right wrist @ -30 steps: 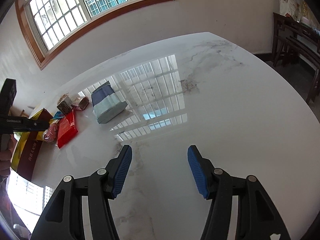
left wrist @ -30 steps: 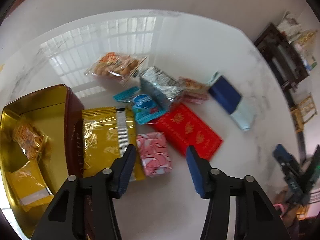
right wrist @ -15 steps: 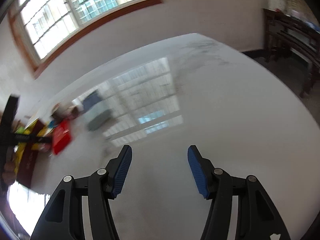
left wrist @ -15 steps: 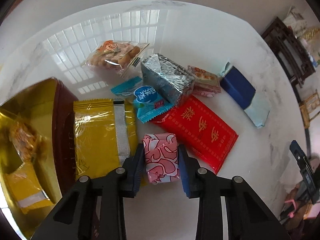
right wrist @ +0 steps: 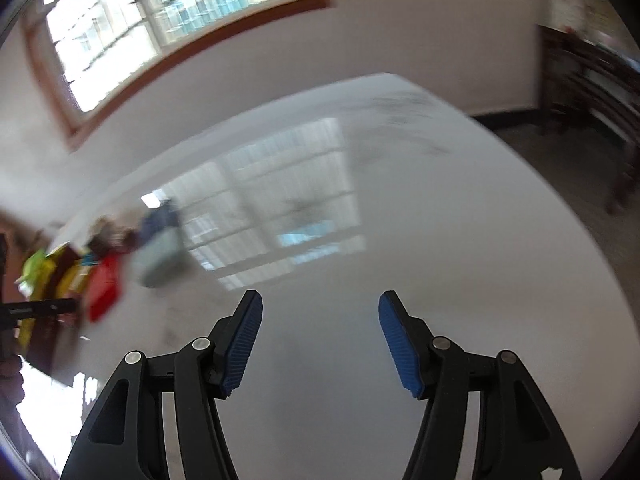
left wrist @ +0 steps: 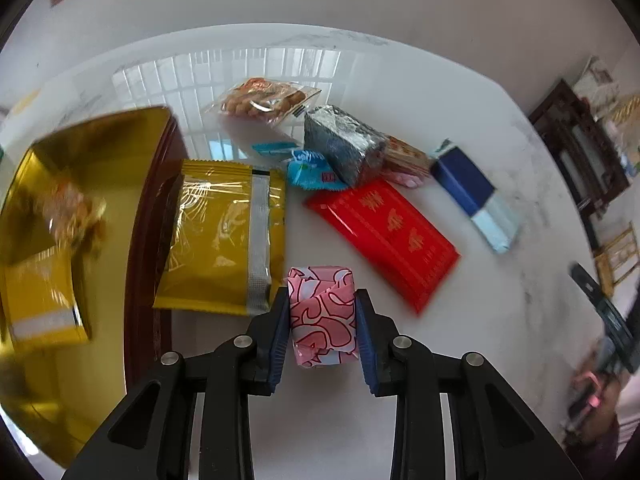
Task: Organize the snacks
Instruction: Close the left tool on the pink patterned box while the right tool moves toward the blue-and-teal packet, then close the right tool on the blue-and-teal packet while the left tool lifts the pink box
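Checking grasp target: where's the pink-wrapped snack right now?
Left wrist view, bottom centre: pink-wrapped snack sits clamped in the left gripper, just right of the gold packet, below the red packet.

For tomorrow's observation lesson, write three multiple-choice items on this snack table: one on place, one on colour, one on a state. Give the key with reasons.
1. Where does the gold packet lie?
A. between the gold box and the red packet
B. inside the box
C. right of the blue packet

2. What colour is the snack in the left gripper?
A. green
B. pink with red patterns
C. silver

3. How is the right gripper?
A. shut on a packet
B. holding the box
C. open and empty

Key: 1 A, it lies on the table between the two. 2 B, the pink snack sits clamped between the pads. 3 C, only bare table shows between its opening jaws.
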Tool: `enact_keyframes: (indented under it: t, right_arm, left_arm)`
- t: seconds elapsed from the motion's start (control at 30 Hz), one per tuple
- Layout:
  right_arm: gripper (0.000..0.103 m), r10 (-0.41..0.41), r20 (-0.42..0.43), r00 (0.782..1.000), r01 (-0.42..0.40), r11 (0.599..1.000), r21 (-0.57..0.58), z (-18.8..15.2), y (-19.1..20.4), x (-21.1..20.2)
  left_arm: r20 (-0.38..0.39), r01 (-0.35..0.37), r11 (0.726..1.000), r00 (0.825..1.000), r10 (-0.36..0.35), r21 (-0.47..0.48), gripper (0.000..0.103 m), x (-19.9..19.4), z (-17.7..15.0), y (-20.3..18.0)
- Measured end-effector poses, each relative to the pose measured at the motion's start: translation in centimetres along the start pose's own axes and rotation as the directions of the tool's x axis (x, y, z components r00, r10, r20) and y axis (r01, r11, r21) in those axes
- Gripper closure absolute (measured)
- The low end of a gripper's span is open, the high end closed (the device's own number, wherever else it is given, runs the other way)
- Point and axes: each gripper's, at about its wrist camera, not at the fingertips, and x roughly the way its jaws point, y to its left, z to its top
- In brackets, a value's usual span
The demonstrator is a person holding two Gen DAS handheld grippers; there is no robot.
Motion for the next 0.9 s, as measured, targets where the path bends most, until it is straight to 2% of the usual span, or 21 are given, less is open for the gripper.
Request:
enact_keyframes:
  t: [0.07, 0.2, 0.33, 0.47, 0.67, 0.77, 0.83, 0.9]
  right_arm:
    - [0.042, 0.103, -0.011, 0.995, -0.104, 0.993, -0.048, 1.5, 2.3, 1.6]
    - [0.031, 0.191, -0.071, 0.979, -0.2, 0.967, -0.16, 3.7, 7.3, 4.8]
    - [0.028, 0.175, -0.177, 0.969, -0.217, 0.942, -0.256, 5.0, 11.8, 8.1]
    - [0.027, 0.117, -0.231, 0.966, -0.191, 0.925, -0.329, 5.1, 14.5, 10.6]
    - [0.025, 0.085, -0.213, 0.973, -0.166, 0.902, -0.399, 4.9, 15.9, 11.5]
    - [0.026, 0.027, -0.167, 0.986, -0.105, 0.869, -0.483, 3.8, 16.6, 11.6]
    - [0.026, 0.032, -0.16, 0.987, -0.106, 0.873, -0.476, 3.8, 16.5, 11.5]
    - [0.032, 0.033, -0.158, 0.987, -0.106, 0.872, -0.478, 3.8, 16.5, 11.4]
  left_arm:
    - [0.012, 0.003, 1.0, 1.0, -0.003, -0.002, 0.071, -0.9, -0.7, 0.1]
    - [0.027, 0.02, 1.0, 0.999, -0.02, 0.004, 0.071, -2.5, -2.0, 0.3]
    - [0.027, 0.039, 0.999, 0.999, -0.039, -0.008, 0.071, -3.2, -2.7, -0.2]
    - [0.027, 0.061, 0.998, 0.998, -0.061, -0.011, 0.071, -4.2, -3.7, -0.6]
    - [0.033, 0.062, 0.998, 0.998, -0.062, 0.005, 0.071, -5.1, -4.8, -1.2]
    - [0.036, 0.055, 0.998, 0.998, -0.055, 0.017, 0.071, -5.5, -5.3, -1.4]
    - [0.037, 0.052, 0.998, 0.998, -0.053, 0.019, 0.071, -5.7, -5.3, -1.5]
    - [0.038, 0.05, 0.999, 0.998, -0.05, 0.02, 0.071, -5.7, -5.4, -1.6]
